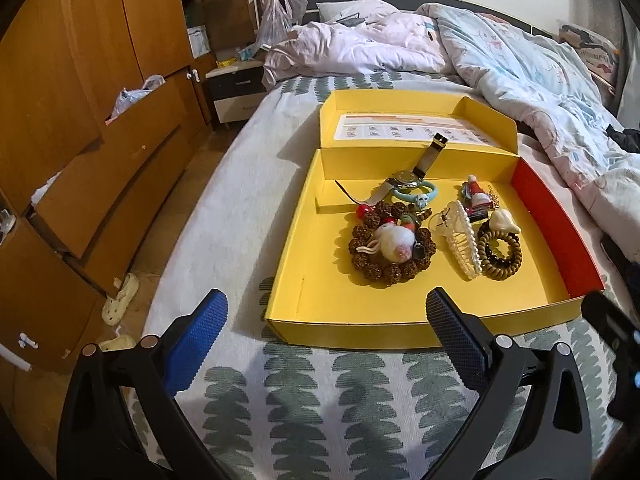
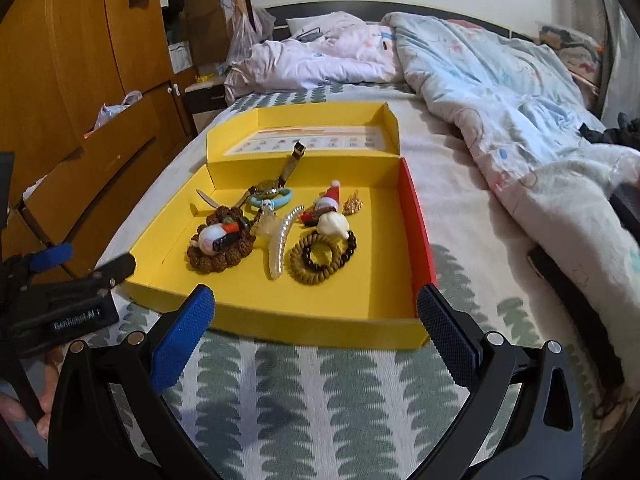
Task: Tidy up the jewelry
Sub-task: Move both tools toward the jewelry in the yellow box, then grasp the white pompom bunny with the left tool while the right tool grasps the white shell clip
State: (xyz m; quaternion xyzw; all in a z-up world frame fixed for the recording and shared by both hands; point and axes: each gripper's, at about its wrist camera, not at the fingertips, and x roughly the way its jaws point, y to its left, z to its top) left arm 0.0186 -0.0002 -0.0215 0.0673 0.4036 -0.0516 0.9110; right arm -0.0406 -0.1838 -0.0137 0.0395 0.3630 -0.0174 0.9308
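Observation:
An open yellow box (image 1: 296, 240) (image 2: 256, 304) lies on the bed. In it are a brown bead bracelet (image 1: 384, 268) (image 2: 224, 258) with a white fluffy charm on top, a pearl hair claw (image 1: 466, 240) (image 2: 280, 246), coiled brown hair ties (image 1: 500, 258) (image 2: 316, 258), a watch (image 1: 408, 178) (image 2: 268, 189), a blue ring (image 1: 416, 192) and a Santa charm (image 1: 476, 196) (image 2: 330, 200). My left gripper (image 1: 328, 312) is open and empty, just before the box's near wall. My right gripper (image 2: 316, 306) is open and empty at the box's near right corner.
The bed has a white sheet with green leaf print (image 1: 320, 400). A rumpled quilt (image 2: 500, 92) lies to the right and behind. A wooden wardrobe with drawers (image 1: 80, 120) stands left. The left gripper's body (image 2: 60, 312) shows at left in the right wrist view.

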